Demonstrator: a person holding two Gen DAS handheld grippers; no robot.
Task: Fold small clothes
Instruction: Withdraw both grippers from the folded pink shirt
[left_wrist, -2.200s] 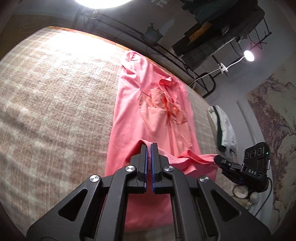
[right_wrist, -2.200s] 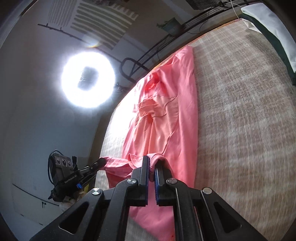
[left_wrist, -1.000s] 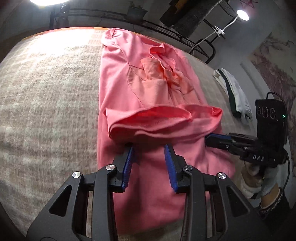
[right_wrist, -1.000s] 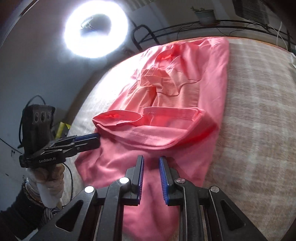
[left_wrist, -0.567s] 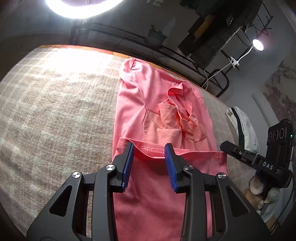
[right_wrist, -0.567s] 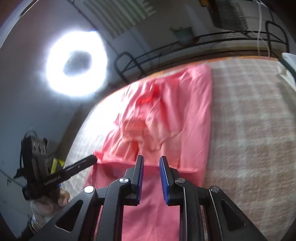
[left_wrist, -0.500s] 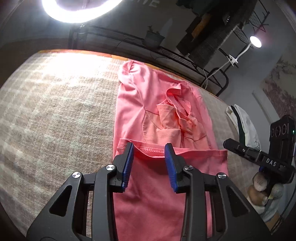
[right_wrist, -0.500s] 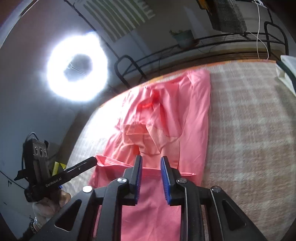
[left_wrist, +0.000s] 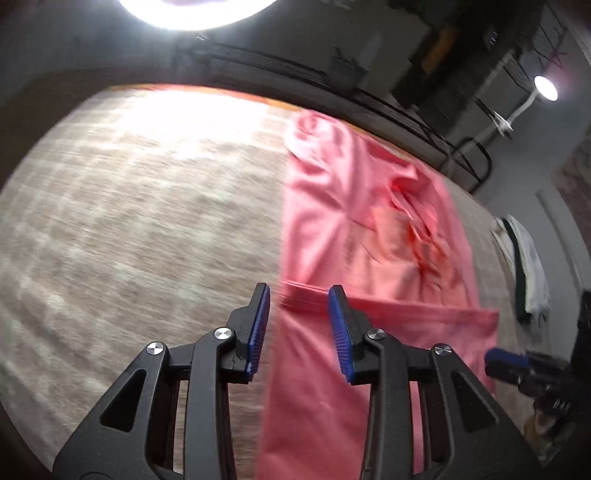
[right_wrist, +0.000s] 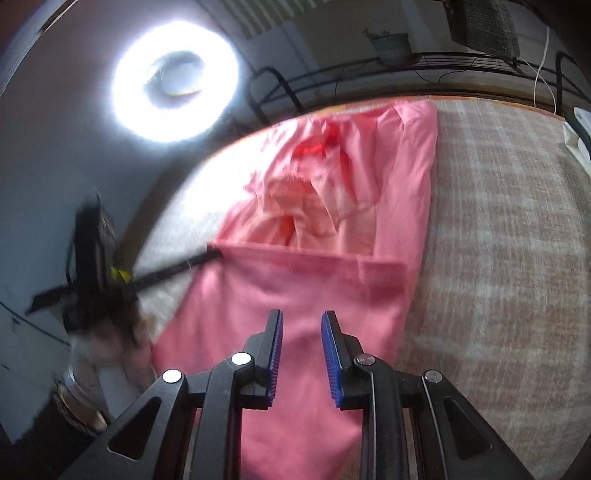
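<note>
Both claws now empty — a moment ago each pinched the hem of the pink garment (left_wrist: 369, 229); it lies folded up over the body on the plaid bed cover (left_wrist: 147, 206). My left gripper (left_wrist: 299, 328) hangs part open above the fold's left corner, my right gripper (right_wrist: 301, 350) likewise over the doubled layer. First fold done.
</note>
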